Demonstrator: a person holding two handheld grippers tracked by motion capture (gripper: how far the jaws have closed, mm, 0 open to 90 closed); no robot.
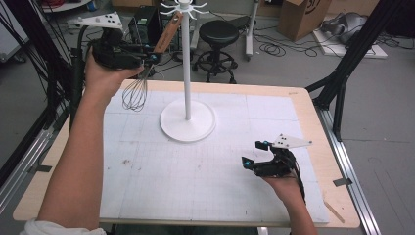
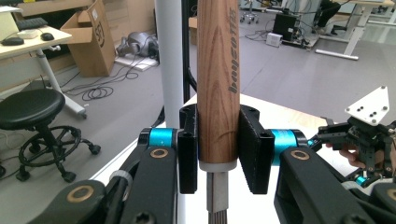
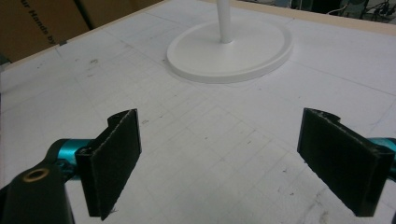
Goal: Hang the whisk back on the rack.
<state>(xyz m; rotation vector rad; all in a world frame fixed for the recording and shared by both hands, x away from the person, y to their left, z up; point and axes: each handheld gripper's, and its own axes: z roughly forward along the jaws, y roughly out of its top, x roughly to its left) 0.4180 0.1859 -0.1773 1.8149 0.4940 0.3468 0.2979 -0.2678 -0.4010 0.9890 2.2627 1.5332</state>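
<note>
A whisk (image 1: pixel 147 73) with a wooden handle (image 2: pixel 218 79) and a wire head (image 1: pixel 135 94) is held up over the table's far left. My left gripper (image 1: pixel 151 58) is shut on the handle near its metal collar, both pads (image 2: pixel 254 149) pressing the wood. The handle's top leans toward the hooks at the head of a white stand (image 1: pixel 186 58), whose pole (image 2: pixel 169 65) rises just behind the whisk. At the table's near right my right gripper (image 1: pixel 254 152) rests low and open, with nothing between its pads (image 3: pixel 114 161). The stand's round base (image 3: pixel 231 51) lies ahead of it.
A white gridded mat (image 1: pixel 205 161) covers the wooden table (image 1: pixel 320 147). Beyond the far edge stand a black stool (image 1: pixel 218 46), cardboard boxes (image 1: pixel 303 17) and loose cables on the floor. A black tripod leg (image 1: pixel 345 63) stands off the table's right side.
</note>
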